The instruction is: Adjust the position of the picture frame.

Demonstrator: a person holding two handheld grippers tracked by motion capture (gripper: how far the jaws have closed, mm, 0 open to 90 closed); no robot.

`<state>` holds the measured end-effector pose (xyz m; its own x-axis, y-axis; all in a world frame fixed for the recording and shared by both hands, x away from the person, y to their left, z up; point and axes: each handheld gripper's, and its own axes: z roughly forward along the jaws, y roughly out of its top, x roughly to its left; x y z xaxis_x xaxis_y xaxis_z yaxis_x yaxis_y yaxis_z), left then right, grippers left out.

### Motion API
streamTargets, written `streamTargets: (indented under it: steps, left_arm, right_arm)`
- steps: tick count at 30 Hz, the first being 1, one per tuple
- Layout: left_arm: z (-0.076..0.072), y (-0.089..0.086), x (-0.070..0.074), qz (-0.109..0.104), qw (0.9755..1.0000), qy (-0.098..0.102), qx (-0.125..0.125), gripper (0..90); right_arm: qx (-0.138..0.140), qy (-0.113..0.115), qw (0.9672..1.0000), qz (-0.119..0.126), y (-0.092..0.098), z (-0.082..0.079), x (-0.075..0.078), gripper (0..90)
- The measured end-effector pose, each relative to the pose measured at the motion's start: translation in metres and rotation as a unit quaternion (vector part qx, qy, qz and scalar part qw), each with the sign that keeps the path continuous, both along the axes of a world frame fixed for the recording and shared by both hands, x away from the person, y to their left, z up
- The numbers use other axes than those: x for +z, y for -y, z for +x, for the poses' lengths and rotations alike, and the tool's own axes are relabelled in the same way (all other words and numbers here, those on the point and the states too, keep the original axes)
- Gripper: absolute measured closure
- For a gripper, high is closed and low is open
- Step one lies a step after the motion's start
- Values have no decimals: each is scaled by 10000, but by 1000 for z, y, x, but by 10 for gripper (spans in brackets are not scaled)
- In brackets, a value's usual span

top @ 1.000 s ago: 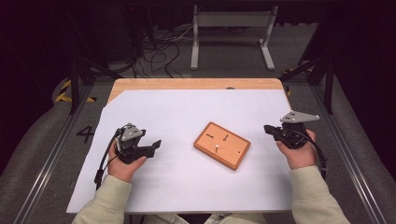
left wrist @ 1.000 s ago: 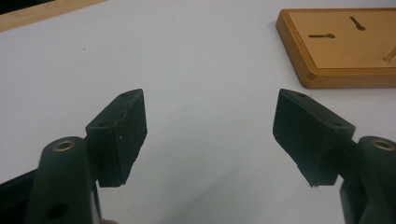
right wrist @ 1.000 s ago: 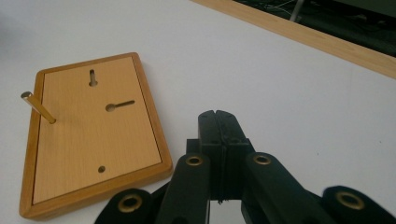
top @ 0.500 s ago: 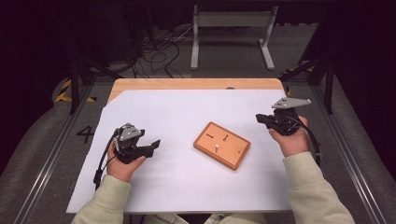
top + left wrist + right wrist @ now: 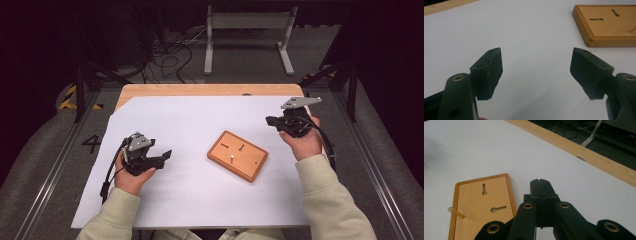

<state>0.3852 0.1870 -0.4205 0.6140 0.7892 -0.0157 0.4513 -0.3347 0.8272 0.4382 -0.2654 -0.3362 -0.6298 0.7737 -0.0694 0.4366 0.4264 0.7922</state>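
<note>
High view: the wooden board (image 5: 238, 155) lies flat on the white sheet (image 5: 190, 125) covering my table (image 5: 200, 90), turned at a slant, roughly midway between my two tools. It carries two keyhole-shaped slots (image 5: 241, 147) and one small metal peg (image 5: 233, 159) standing from its face.

My left gripper (image 5: 162, 156) sits to the left of the board, apart from it, pointing toward it across bare sheet. Left gripper view: my jaws are spread wide with nothing between the pads (image 5: 489, 72); the board (image 5: 609, 27) appears beyond and to the right of the right-hand jaw, untouched.

My right gripper (image 5: 270, 120) is held to the right of the board and a little farther from me, near the sheet's far right corner, lifted clear of the board. Right gripper view: my jaws are clenched together, pad against pad, empty (image 5: 541, 185); the board (image 5: 481, 202) lies below and to the left of them, its peg (image 5: 455, 212) at the left edge.
</note>
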Motion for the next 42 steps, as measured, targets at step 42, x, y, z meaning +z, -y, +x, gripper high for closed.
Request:
streamTargets:
  steps: [42]
  left_arm:
    - [-16, -21, -10, 90, 9996, -193, 182, 265]
  right_arm:
    - [441, -1171, 9877, -934, -77, 90, -31, 900]
